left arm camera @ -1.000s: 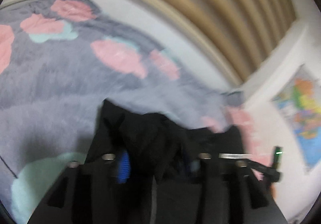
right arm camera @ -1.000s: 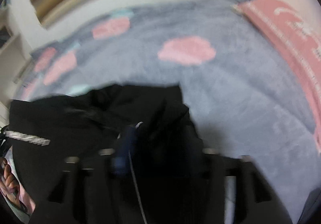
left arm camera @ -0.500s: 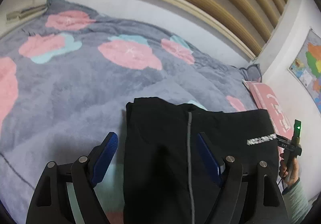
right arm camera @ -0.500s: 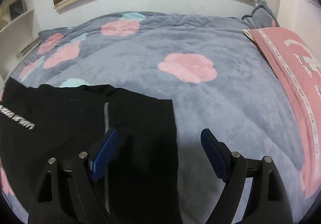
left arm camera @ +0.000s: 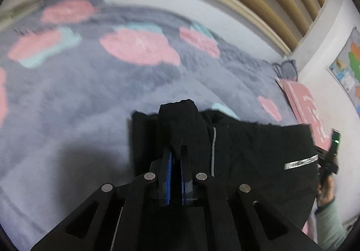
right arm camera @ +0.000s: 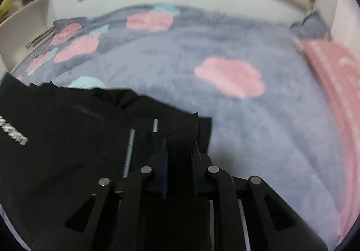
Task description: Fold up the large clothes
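My left gripper (left arm camera: 176, 156) has its blue-padded fingers (left arm camera: 167, 167) pressed together on a bunched fold of the black garment (left arm camera: 258, 149), which stands up in a dark hump just beyond the tips. My right gripper (right arm camera: 180, 152) is doing the same at the opposite end: its fingers (right arm camera: 162, 170) pinch a thick wad of the same black garment (right arm camera: 67, 138) near its right edge.

The garment lies on the near part of the bed, spread across the grey blanket (left arm camera: 90, 93) with its pink and pale blue blotches. Seen from the left wrist, it runs from my fingers off to the right, with a thin grey stripe (left arm camera: 213, 152) down it just right of the pinch and a silver lettered logo (left arm camera: 301, 161) further right. From the right wrist the same logo (right arm camera: 13, 134) sits at the far left, and the stripe (right arm camera: 129, 152) lies just left of my fingers.

A pink pillow (right arm camera: 337, 75) rests along the right side of the bed. On the wall at the right hangs a coloured map (left arm camera: 347, 66). Both views are somewhat blurred.
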Tool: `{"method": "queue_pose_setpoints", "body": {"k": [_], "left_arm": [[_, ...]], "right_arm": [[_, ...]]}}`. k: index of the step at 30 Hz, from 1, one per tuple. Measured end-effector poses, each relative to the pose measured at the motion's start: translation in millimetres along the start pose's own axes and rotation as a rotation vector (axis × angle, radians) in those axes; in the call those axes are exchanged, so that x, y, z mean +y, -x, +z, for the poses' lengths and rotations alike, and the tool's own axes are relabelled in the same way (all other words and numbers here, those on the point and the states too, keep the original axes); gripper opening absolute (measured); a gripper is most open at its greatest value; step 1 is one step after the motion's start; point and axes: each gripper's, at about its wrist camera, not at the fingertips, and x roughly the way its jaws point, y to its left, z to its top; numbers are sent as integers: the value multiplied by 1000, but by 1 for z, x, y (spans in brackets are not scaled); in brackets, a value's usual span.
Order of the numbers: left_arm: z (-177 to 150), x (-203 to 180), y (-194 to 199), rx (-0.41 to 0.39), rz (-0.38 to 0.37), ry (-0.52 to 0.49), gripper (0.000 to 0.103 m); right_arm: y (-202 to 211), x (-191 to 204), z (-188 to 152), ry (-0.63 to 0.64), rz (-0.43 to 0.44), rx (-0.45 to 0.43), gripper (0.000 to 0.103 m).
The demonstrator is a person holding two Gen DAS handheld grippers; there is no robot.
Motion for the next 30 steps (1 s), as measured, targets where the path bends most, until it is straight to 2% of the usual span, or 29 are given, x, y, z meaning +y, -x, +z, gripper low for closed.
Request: {"method": "queue_pose_setpoints", "body": {"k": [3, 6, 9, 11, 14, 17, 18, 19, 20, 23, 25, 26, 28, 29, 30], "left_arm": [[10, -1, 44, -130, -1, 35, 6], [28, -12, 81, -260, -13, 49, 6], [45, -24, 86, -321, 81, 37, 6], [54, -19, 67, -296, 129, 64, 6], [54, 7, 12, -198, 199, 152, 6], [39, 27, -42, -81, 276, 176, 6], [30, 34, -59, -36, 299, 184, 6], [23, 42, -75, 12, 313, 197, 7], [17, 51, -89, 54, 293, 222, 7], [17, 51, -94, 62, 303, 209, 7], [18, 45, -97, 64, 341, 156, 9], [18, 43, -94, 55, 337, 150, 10], [15, 45, -78, 11, 291, 157, 12], [16, 48, -66, -12, 266, 167, 17], [16, 50, -54, -33, 246, 178, 22]], "right_arm": [[40, -4, 16, -1, -121, -112, 15], [70, -9, 41, -41, -177, -197, 14], [74, -3, 67, -49, -251, -236, 14], [55, -3, 79, -65, -263, -198, 14], [3, -1, 84, -69, -284, -79, 14], [-72, 6, 65, -35, -324, 95, 14], [-93, 7, 55, -29, -308, 154, 15], [-110, 8, 47, -29, -290, 201, 16], [-122, 10, 41, -24, -277, 223, 17], [-129, 17, 36, 9, -314, 210, 20], [-130, 14, 35, 3, -303, 211, 25], [-131, 11, 36, -6, -290, 209, 26], [-121, 1, 36, -49, -238, 191, 28], [-109, -5, 35, -77, -207, 178, 29], [-95, -7, 33, -104, -179, 162, 34]]}}
